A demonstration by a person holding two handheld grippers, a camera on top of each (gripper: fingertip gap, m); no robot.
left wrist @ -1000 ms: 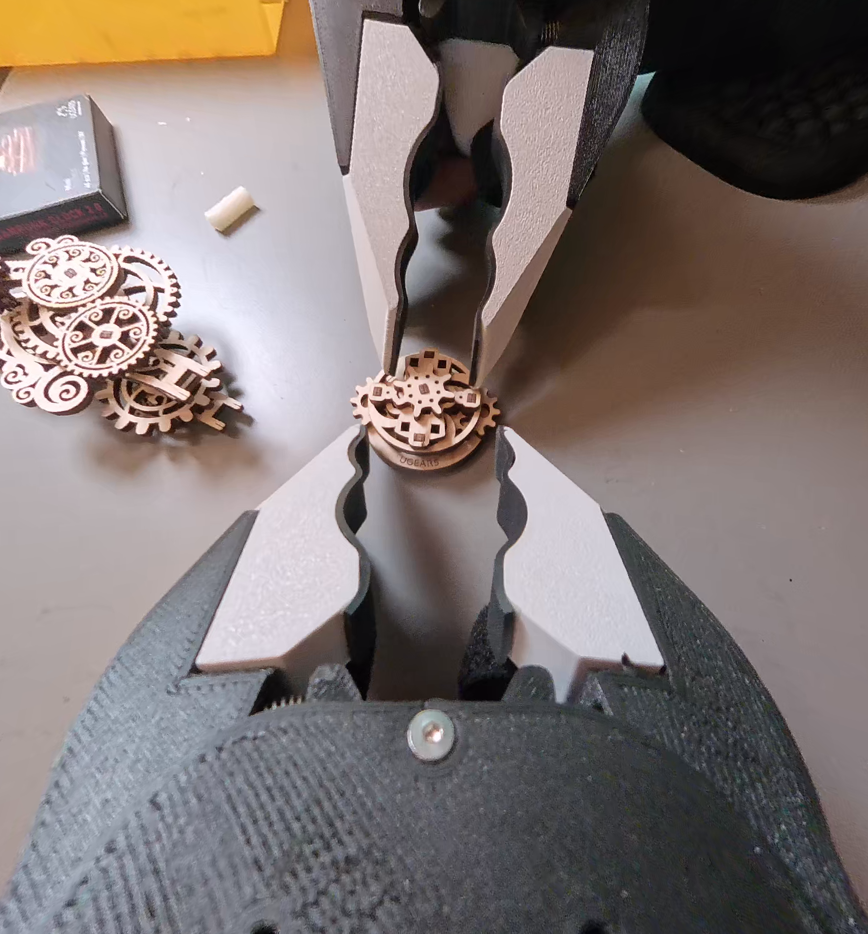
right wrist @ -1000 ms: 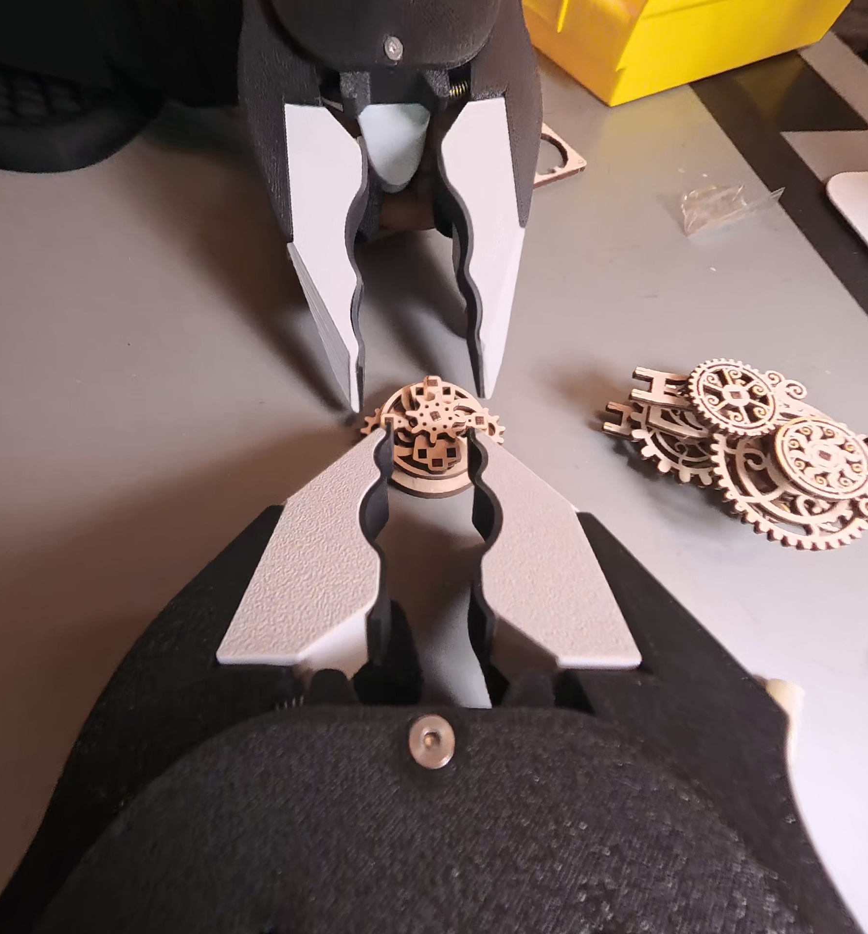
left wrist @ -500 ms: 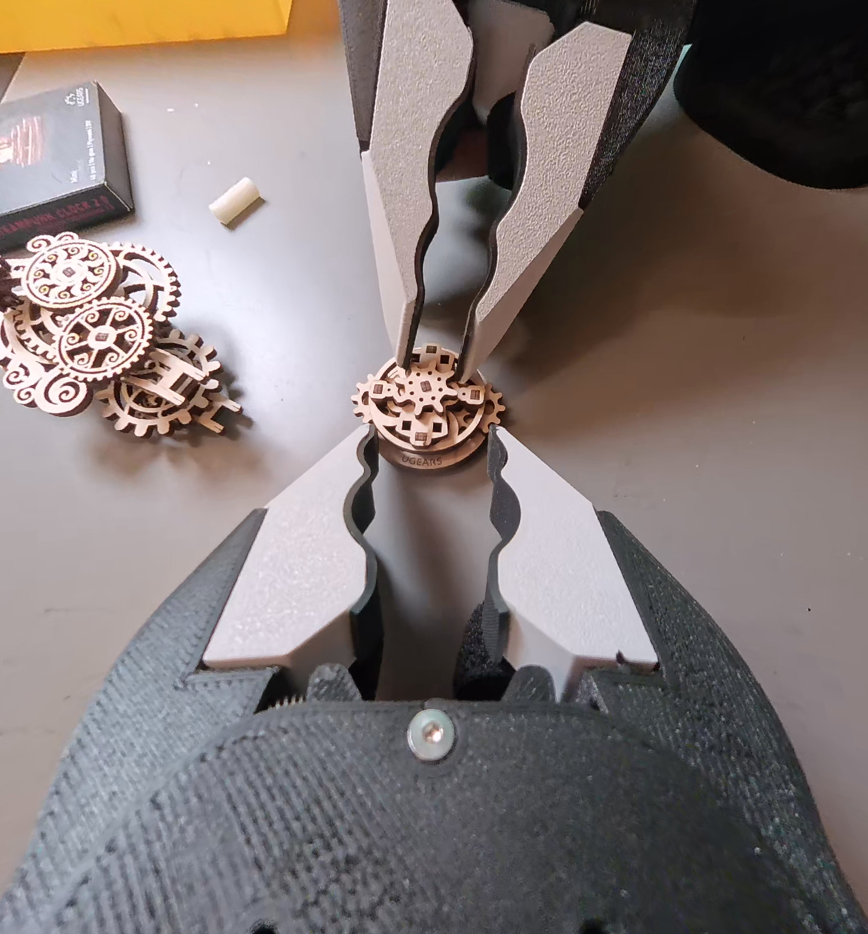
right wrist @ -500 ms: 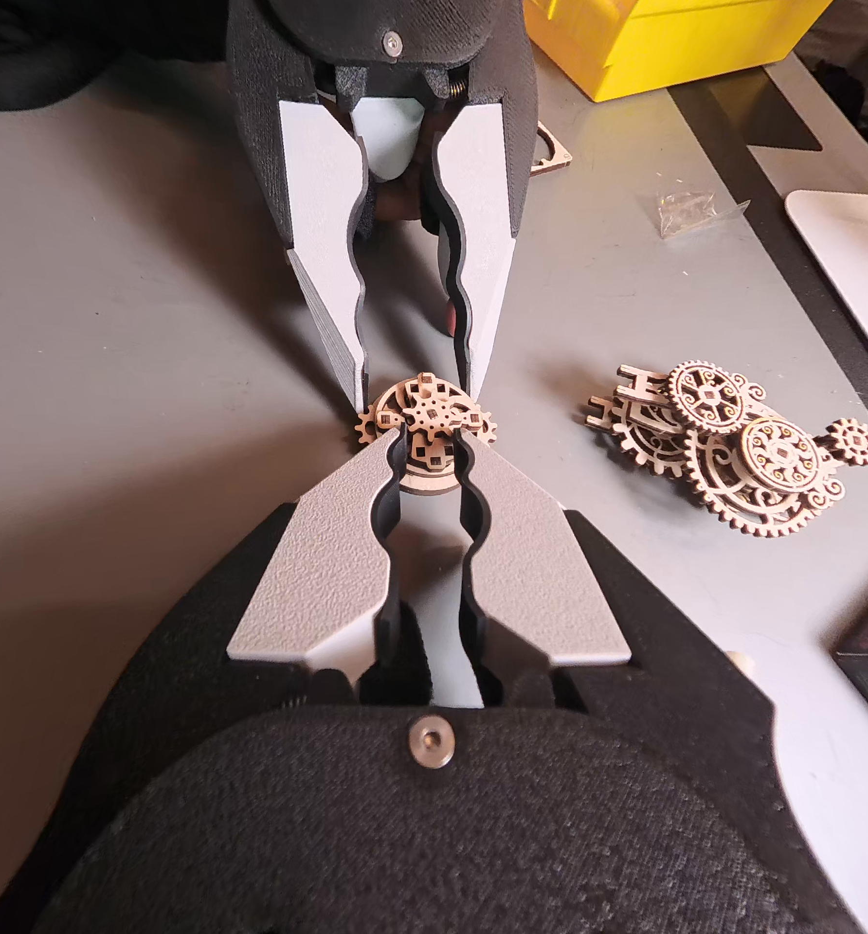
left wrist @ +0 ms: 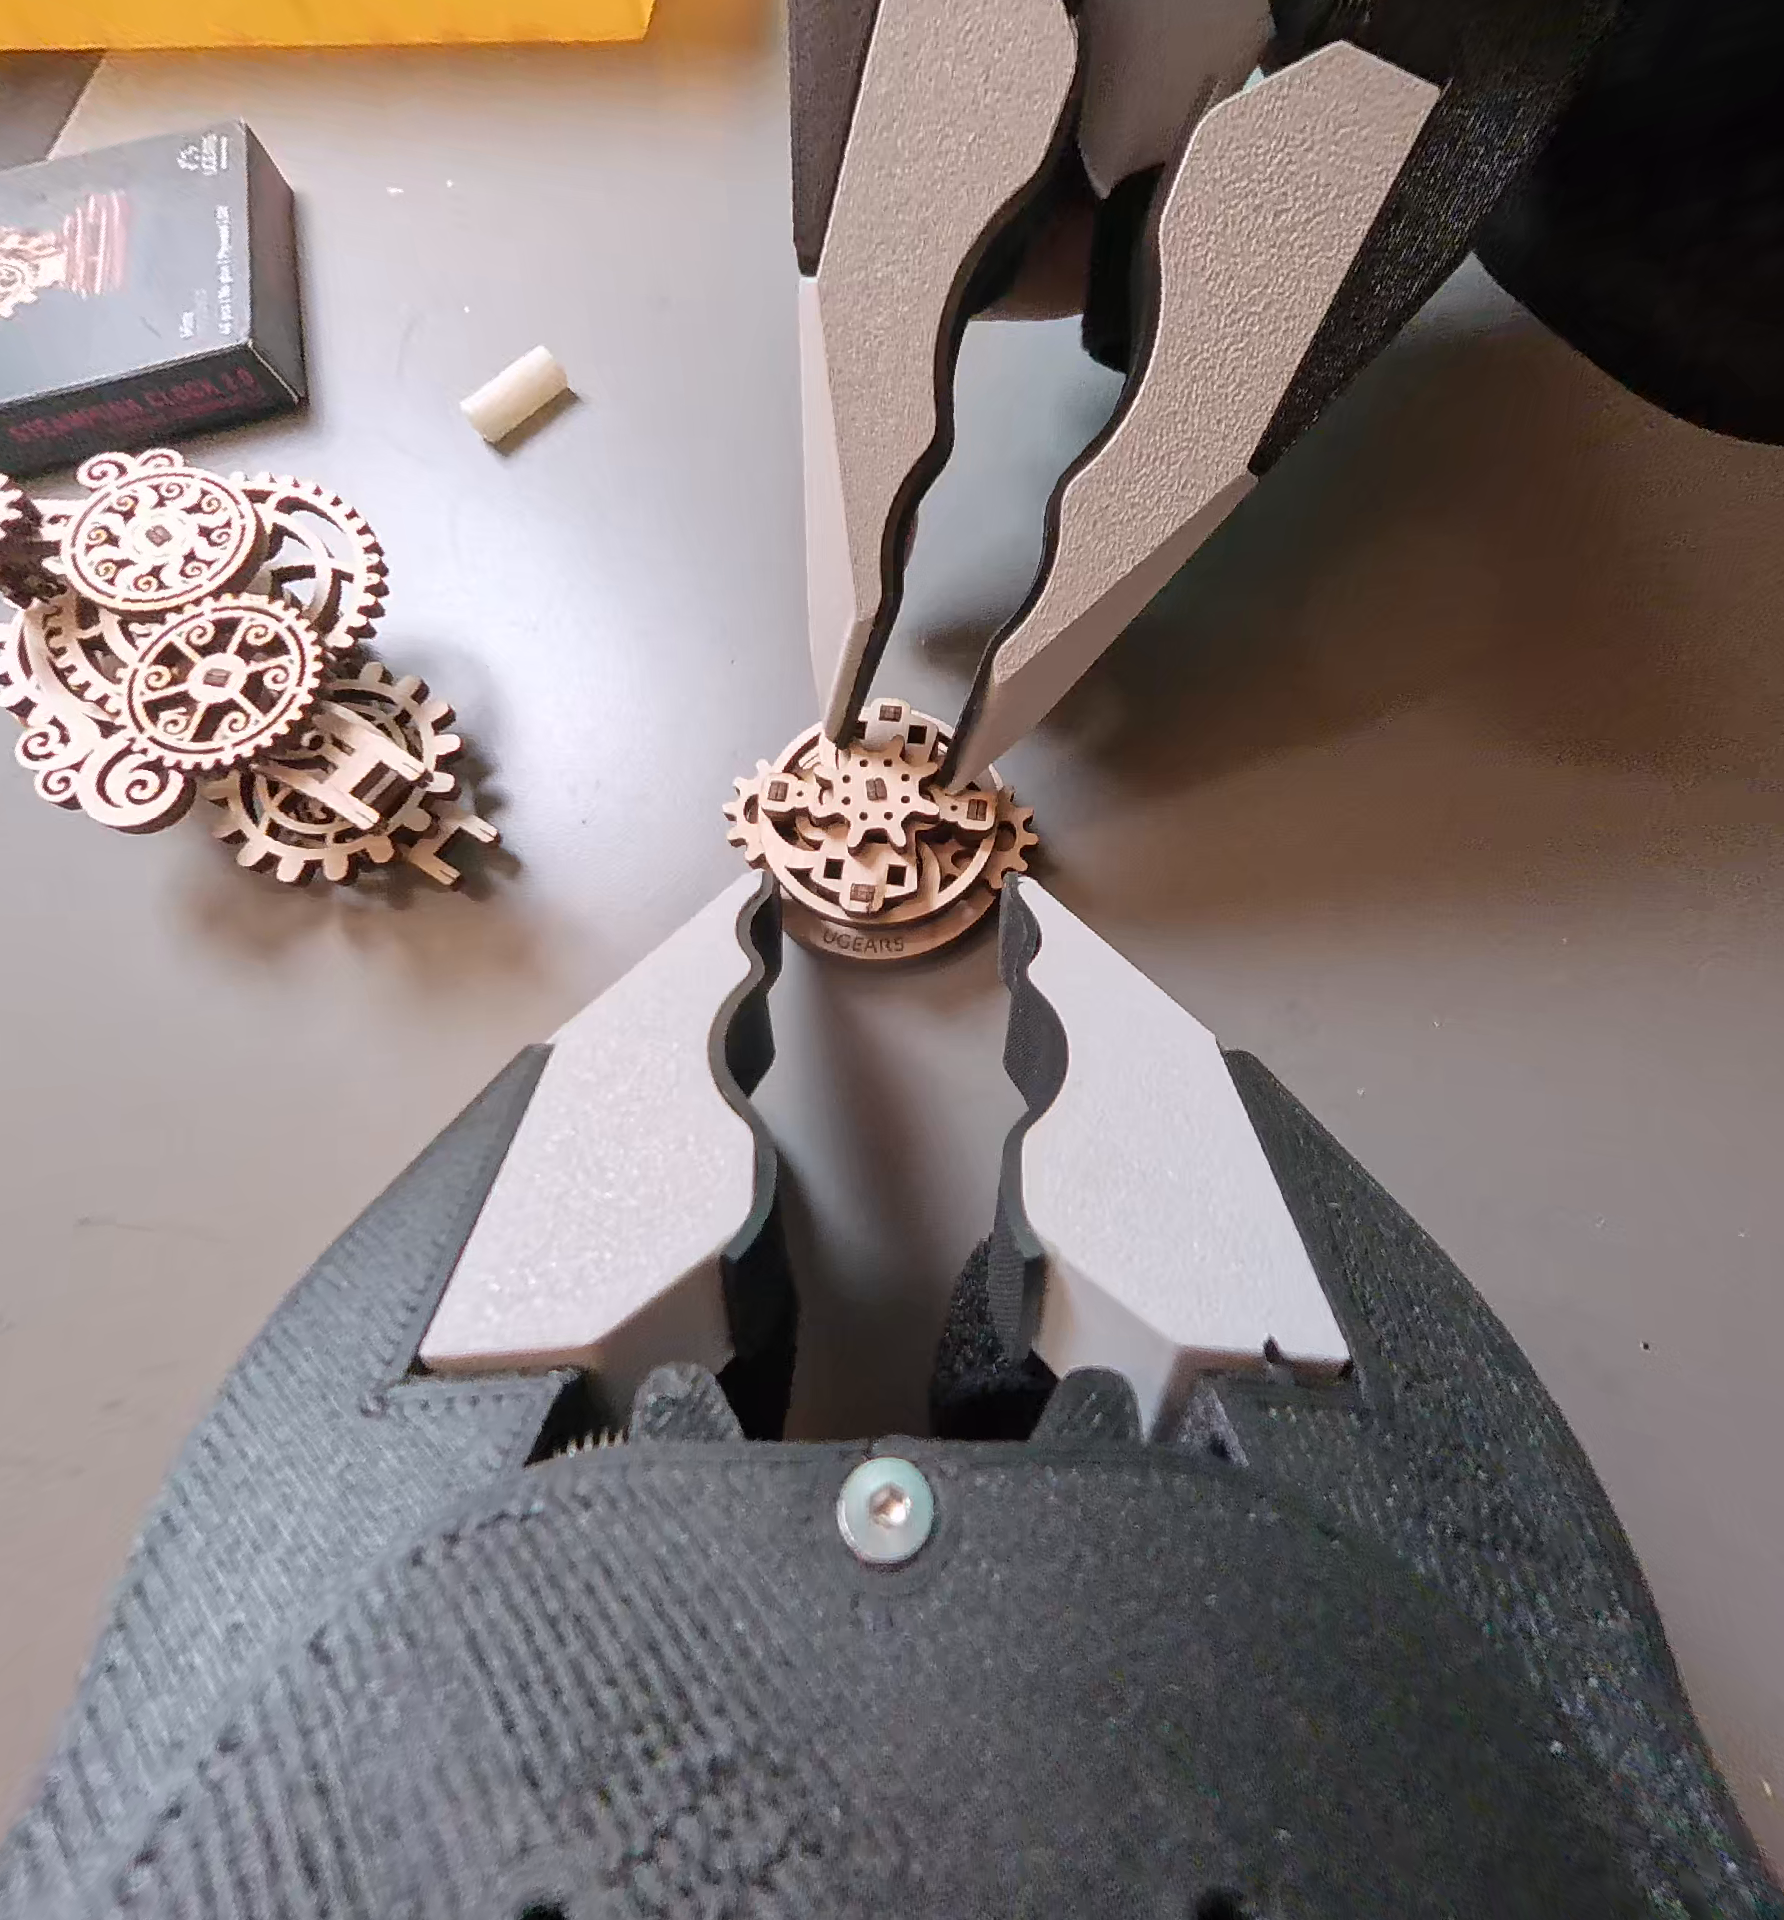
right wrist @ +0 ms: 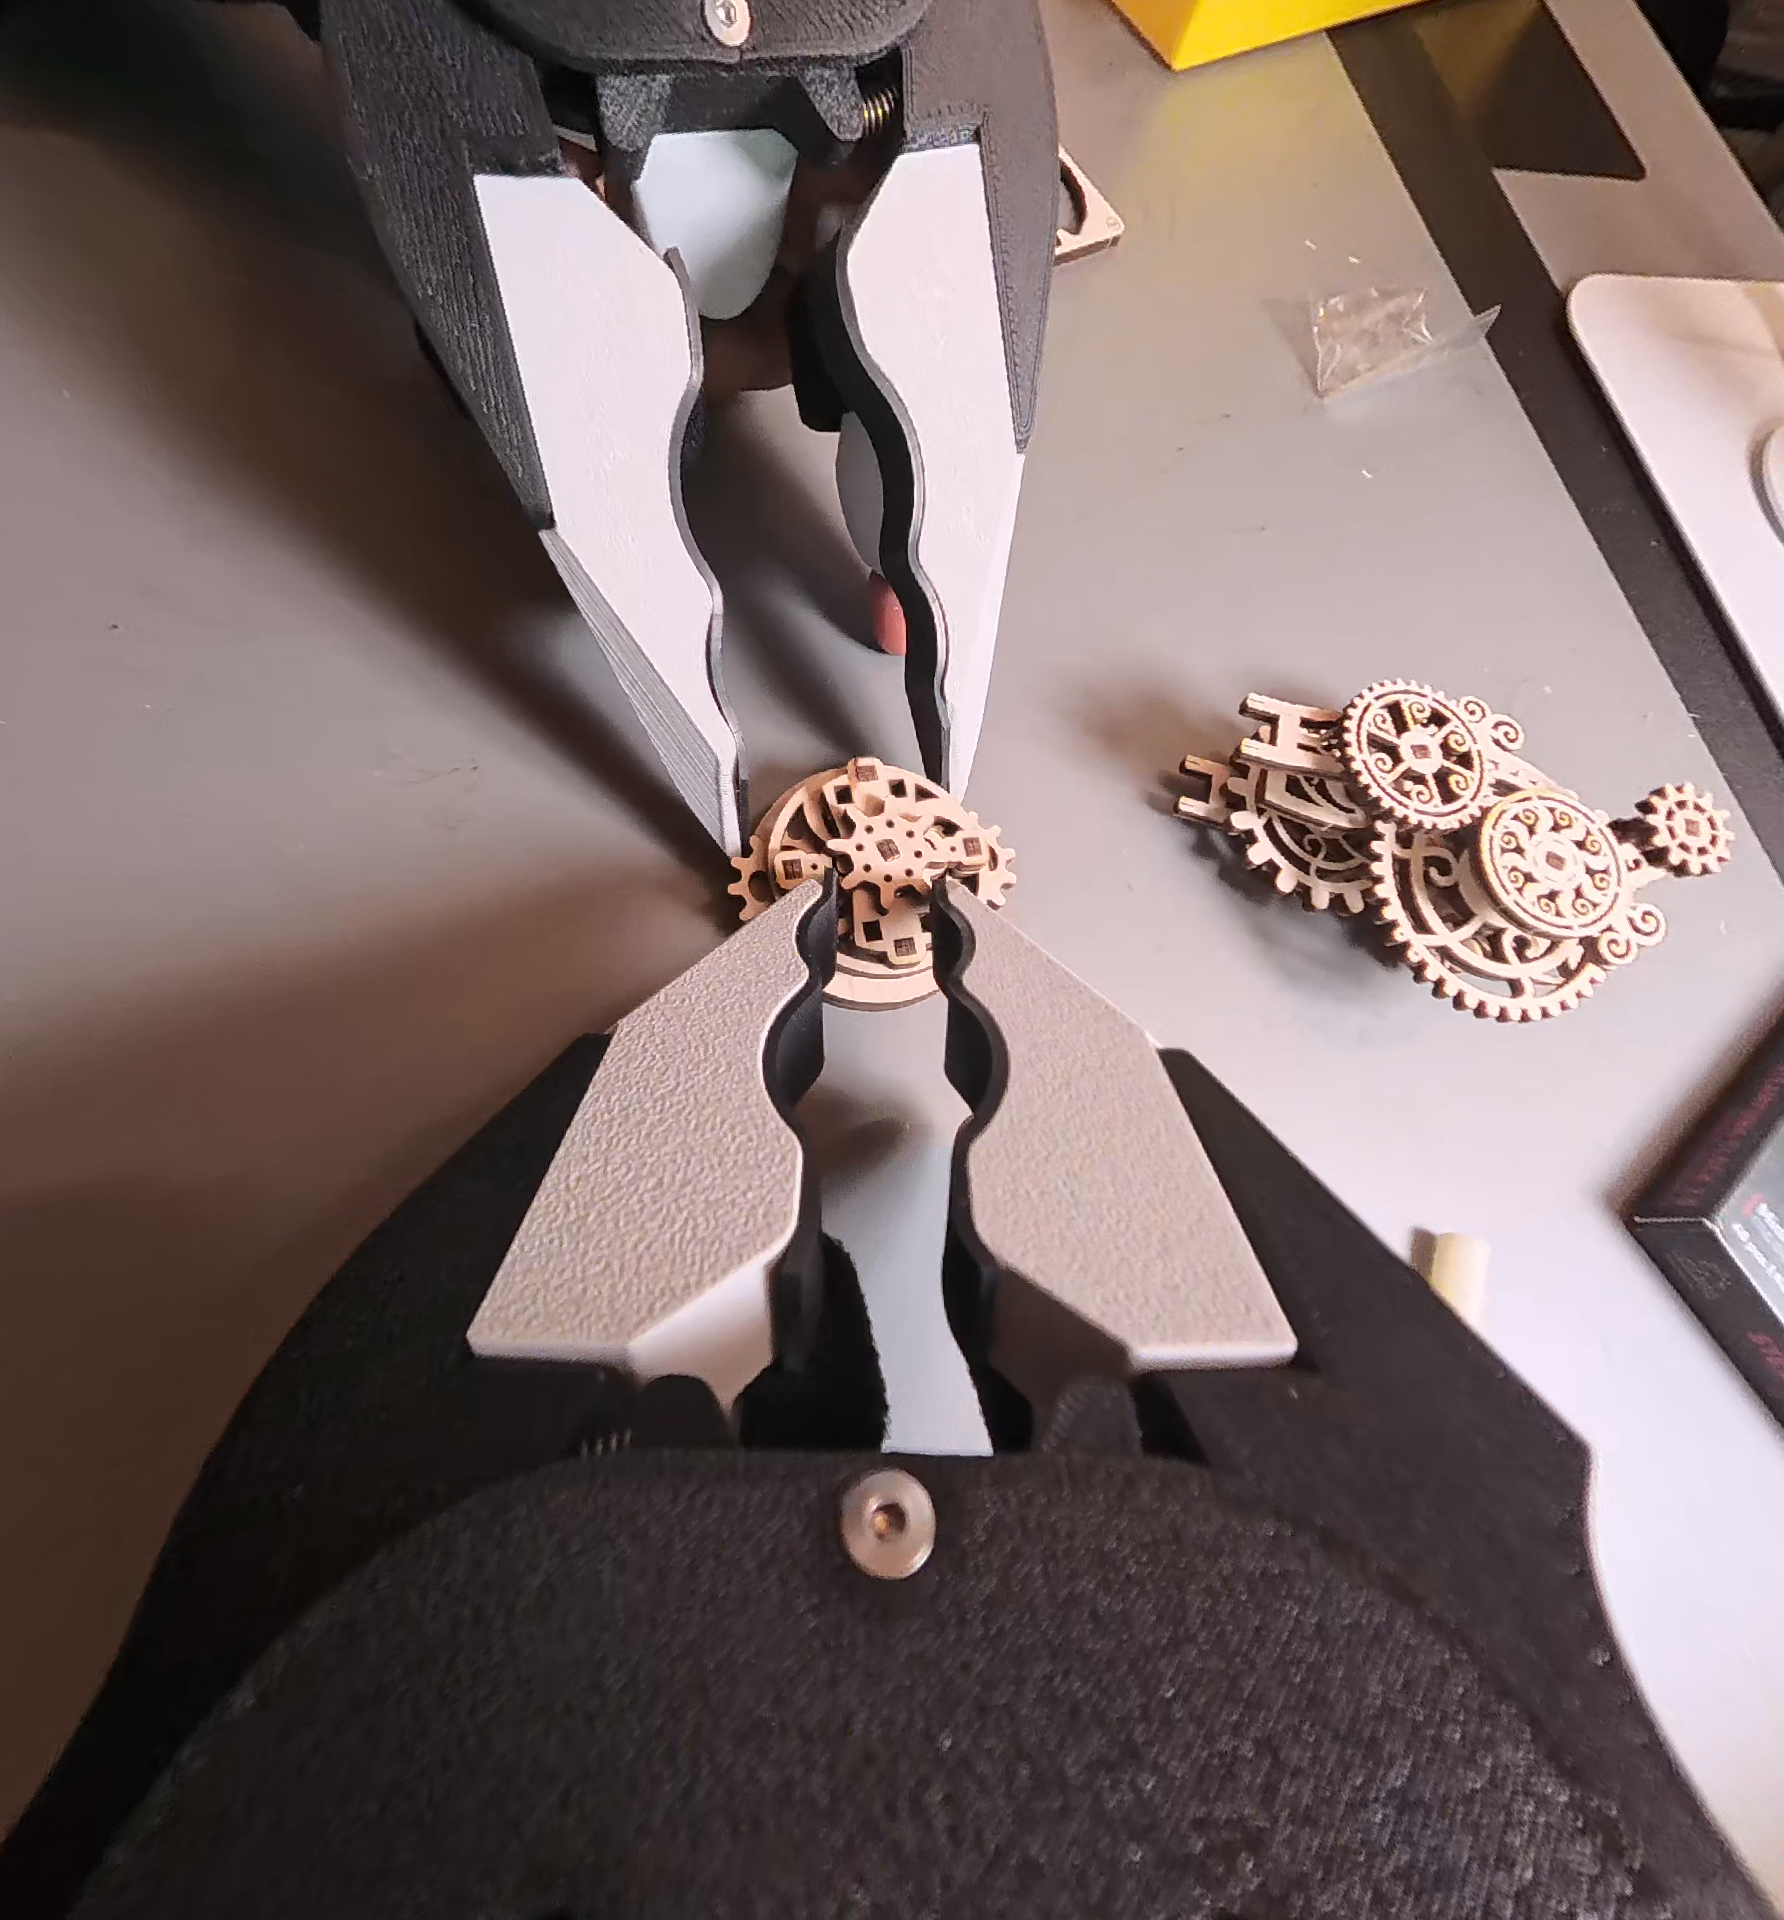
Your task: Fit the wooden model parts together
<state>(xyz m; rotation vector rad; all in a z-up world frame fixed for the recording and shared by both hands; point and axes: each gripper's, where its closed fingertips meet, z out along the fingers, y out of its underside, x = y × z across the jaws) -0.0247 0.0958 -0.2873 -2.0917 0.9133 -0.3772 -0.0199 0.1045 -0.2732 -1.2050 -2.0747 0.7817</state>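
— At the centre of the table (left wrist: 1387,935), which object does each set of jaws grip?

— The round wooden model (left wrist: 872,831) stands flat on the table. The left gripper (left wrist: 888,883) has its jaws set wide and closed on the rim of the model's disc base, one pad on each side. The right gripper (right wrist: 883,894) has its jaws set narrow and closed on the top piece (right wrist: 883,847), the star-shaped layer crowning the model.

— What does one view show that the other does not?

— The left wrist view shows the right gripper coming down steeply from the far side, its tips on the top piece. The right wrist view shows the left gripper's tips flanking the disc. It alone also shows a clear bag (right wrist: 1371,322) and a white tray (right wrist: 1698,499) at the table's right edge. Both views show the pile of gears (left wrist: 202,665), well apart from the model, and a white peg (left wrist: 514,395).

— And the containers?

— The black box (left wrist: 109,281) lies closed beside the pile, so its contents are hidden. The yellow box (right wrist: 1252,21) is cut off by the frame, and its interior cannot be seen. The clear bag holds small bits too fine to identify. The tray carries a pale object, only partly in frame.
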